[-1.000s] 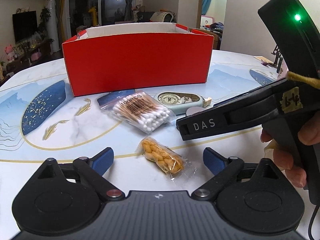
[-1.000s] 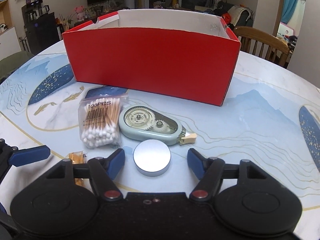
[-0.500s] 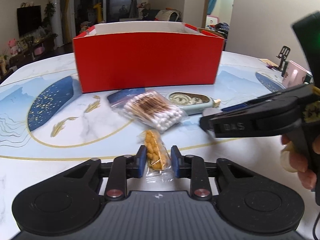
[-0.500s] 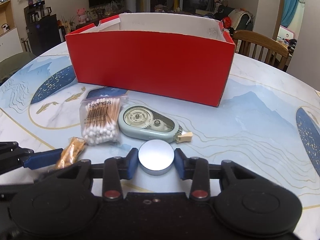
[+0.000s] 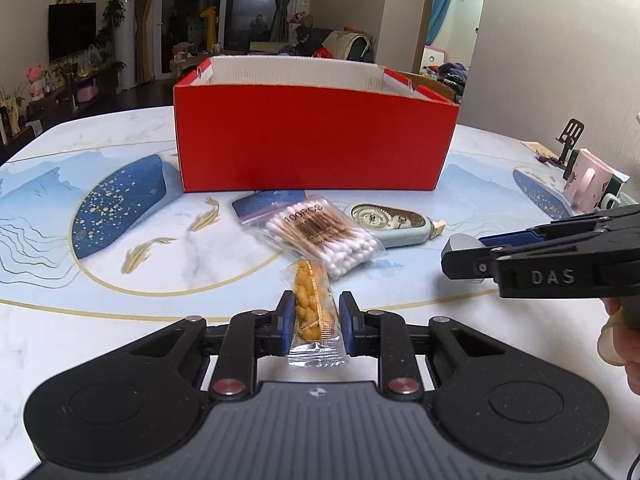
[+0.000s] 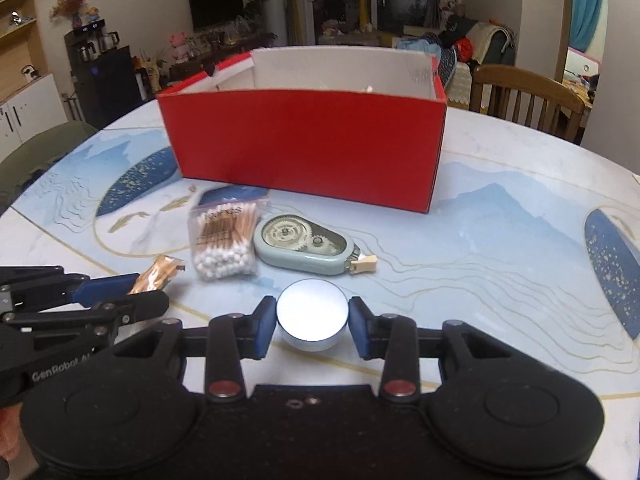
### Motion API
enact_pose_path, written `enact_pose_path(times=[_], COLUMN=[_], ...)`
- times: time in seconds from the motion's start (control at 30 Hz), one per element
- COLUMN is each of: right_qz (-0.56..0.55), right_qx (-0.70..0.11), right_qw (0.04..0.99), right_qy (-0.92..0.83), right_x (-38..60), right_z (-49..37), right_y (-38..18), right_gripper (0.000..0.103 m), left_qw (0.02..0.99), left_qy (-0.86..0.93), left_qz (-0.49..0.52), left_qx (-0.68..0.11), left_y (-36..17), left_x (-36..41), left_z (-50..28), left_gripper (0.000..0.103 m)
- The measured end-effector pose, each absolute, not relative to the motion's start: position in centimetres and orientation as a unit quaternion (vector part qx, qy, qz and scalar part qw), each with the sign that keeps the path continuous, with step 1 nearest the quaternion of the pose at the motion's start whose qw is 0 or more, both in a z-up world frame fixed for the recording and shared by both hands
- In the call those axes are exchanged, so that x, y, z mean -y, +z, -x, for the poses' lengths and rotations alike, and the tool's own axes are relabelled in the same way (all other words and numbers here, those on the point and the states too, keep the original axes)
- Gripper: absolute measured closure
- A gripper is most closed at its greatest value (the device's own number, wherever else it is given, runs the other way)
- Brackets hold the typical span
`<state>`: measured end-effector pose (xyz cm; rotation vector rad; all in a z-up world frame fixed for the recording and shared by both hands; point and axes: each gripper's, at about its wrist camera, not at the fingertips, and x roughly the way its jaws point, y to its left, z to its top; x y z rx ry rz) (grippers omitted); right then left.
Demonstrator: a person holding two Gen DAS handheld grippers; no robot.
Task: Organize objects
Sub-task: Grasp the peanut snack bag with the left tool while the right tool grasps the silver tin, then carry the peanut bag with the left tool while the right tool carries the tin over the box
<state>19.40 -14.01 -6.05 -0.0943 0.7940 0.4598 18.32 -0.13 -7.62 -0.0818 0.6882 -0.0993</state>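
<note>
My left gripper (image 5: 313,322) is shut on a clear snack packet (image 5: 310,312) of orange pieces and holds it above the table. My right gripper (image 6: 312,320) is shut on a round silver tin (image 6: 311,314), also lifted; the tin also shows in the left wrist view (image 5: 460,243). A bag of cotton swabs (image 5: 320,236) and a green correction-tape dispenser (image 5: 394,222) lie on the table in front of the open red box (image 5: 316,136). The same swabs (image 6: 224,244), dispenser (image 6: 308,246) and box (image 6: 308,148) show in the right wrist view.
The table (image 5: 120,300) is white marble with blue and gold patterns. A pink mug (image 5: 586,180) and a phone stand (image 5: 570,140) sit at its right edge. A wooden chair (image 6: 528,100) stands behind the table at the right.
Both grippers closed from open: the left on the snack packet, the right on the silver tin. Both have since lifted their objects and drawn back a little.
</note>
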Motion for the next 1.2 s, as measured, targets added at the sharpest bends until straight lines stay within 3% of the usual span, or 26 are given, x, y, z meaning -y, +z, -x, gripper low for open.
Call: enact_pose_path(times=[0.53,1.2], right_qz=[0.058,0.094], right_qx=[-0.321,-0.267], right_qw=[0.914,0.934], right_qy=[0.24,0.218], right_x=[14.8,13.2], right_z=[-18.0,-22.7], right_y=[-0.1,5.9], right_gripper=[0.064,0.064], left_qw=[0.953,0.965], left_qy=[-0.053,-0.038], left_qz=[-0.016,-0.079], left_qx=[-0.297,-0.247], left_y=[-1.0,5.7], left_x=[0.3,0.0], left_z=[-18.2,-25.0], left_gripper=[0.081,0.081])
